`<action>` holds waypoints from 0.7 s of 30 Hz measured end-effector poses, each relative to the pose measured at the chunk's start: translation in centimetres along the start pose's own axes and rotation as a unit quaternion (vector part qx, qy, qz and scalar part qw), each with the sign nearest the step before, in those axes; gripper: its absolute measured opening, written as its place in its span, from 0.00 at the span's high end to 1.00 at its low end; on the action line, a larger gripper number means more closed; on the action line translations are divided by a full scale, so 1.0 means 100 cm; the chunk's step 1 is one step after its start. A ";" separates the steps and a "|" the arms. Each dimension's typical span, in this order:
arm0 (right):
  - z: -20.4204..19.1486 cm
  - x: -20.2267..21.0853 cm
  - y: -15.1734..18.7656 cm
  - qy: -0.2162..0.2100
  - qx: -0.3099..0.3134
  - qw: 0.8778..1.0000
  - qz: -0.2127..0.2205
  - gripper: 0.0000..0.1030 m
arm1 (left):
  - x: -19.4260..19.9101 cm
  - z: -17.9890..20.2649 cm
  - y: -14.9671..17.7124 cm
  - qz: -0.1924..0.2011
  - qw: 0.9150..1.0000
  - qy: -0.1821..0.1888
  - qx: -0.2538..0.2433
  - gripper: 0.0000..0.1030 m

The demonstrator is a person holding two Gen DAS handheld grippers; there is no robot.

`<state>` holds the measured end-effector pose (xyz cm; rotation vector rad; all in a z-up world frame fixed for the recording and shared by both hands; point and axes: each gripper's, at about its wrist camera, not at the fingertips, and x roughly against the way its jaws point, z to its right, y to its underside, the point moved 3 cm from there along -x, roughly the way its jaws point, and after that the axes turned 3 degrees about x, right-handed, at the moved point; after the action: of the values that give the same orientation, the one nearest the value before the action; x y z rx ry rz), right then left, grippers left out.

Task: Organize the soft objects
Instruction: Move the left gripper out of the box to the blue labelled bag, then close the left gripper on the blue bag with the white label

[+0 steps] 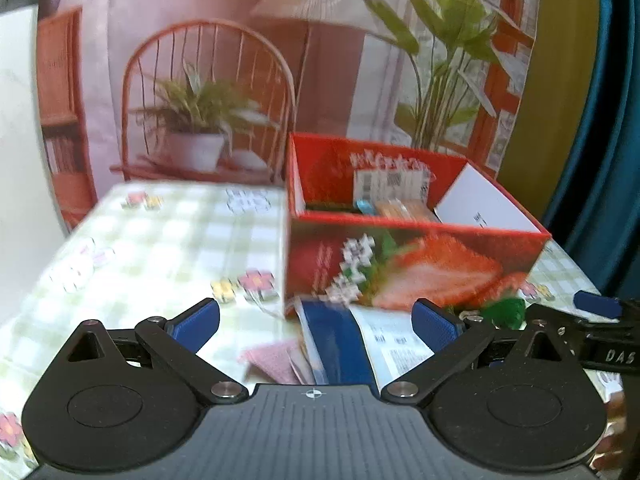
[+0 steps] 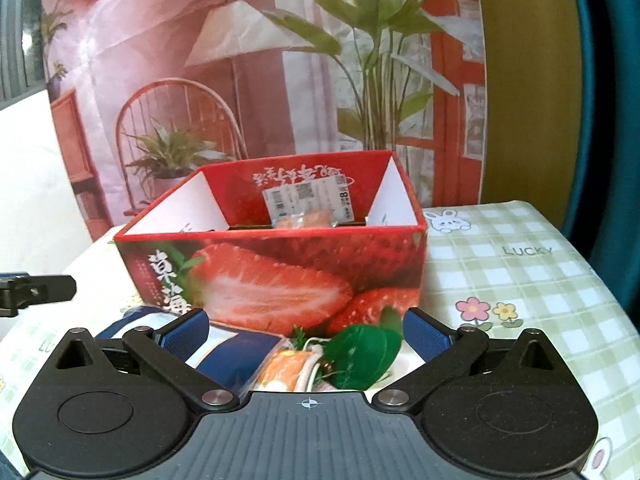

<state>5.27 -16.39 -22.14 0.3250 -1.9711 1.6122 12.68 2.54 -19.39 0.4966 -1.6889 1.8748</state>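
A red strawberry-print box (image 1: 400, 268) (image 2: 280, 272) stands open on the checked tablecloth, with packets inside (image 1: 396, 208) (image 2: 308, 220). In front of it lie a blue and white soft pack (image 1: 344, 340) (image 2: 224, 352), a pink cloth (image 1: 276, 360), a green plush leaf (image 2: 360, 352) (image 1: 504, 312) and an orange packet (image 2: 284, 372). My left gripper (image 1: 316, 320) is open above the blue pack and pink cloth. My right gripper (image 2: 306, 328) is open over the green plush and orange packet. Neither holds anything.
The checked tablecloth (image 1: 160, 240) (image 2: 520, 280) stretches left of the box in the left view and right of it in the right view. A printed backdrop (image 2: 280, 80) hangs behind. The right gripper's tip (image 1: 596, 304) shows at the left view's right edge.
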 end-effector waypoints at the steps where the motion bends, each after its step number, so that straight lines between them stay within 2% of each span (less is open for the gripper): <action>1: -0.001 0.000 0.003 -0.002 0.001 1.000 -0.005 0.00 | -0.002 0.000 0.003 -0.005 1.000 0.003 0.003 0.00; 4: -0.004 -0.004 0.013 -0.022 -0.002 0.999 -0.033 0.01 | -0.005 0.001 0.012 -0.017 1.000 0.017 0.011 0.02; 6: -0.007 -0.006 0.017 -0.033 -0.002 0.998 -0.044 0.00 | -0.005 0.002 0.016 -0.012 1.000 0.017 0.014 0.11; 9: -0.010 -0.010 0.020 -0.009 0.010 0.998 -0.055 0.00 | -0.002 0.003 0.019 -0.009 1.000 0.009 0.004 0.19; 13: -0.010 -0.010 0.022 -0.019 0.007 0.999 -0.048 0.00 | 0.000 0.002 0.025 -0.016 0.999 0.034 0.013 0.29; 16: -0.012 -0.009 0.022 -0.032 0.013 0.999 -0.042 0.01 | -0.003 0.004 0.031 -0.032 0.998 0.056 0.016 0.42; 18: -0.017 -0.007 0.023 -0.050 0.018 0.998 -0.039 0.05 | -0.007 0.004 0.034 -0.043 0.996 0.073 0.026 0.54; 19: -0.019 -0.006 0.023 -0.060 0.021 0.997 -0.039 0.07 | -0.009 0.003 0.036 -0.048 0.995 0.083 0.033 0.57; 21: -0.024 -0.005 0.024 -0.075 0.027 0.996 -0.041 0.18 | -0.010 0.005 0.039 -0.054 0.994 0.090 0.037 0.58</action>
<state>5.06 -13.55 -24.13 0.5558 -1.9981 1.6336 10.95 1.71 -23.00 0.4239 -1.4529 1.8499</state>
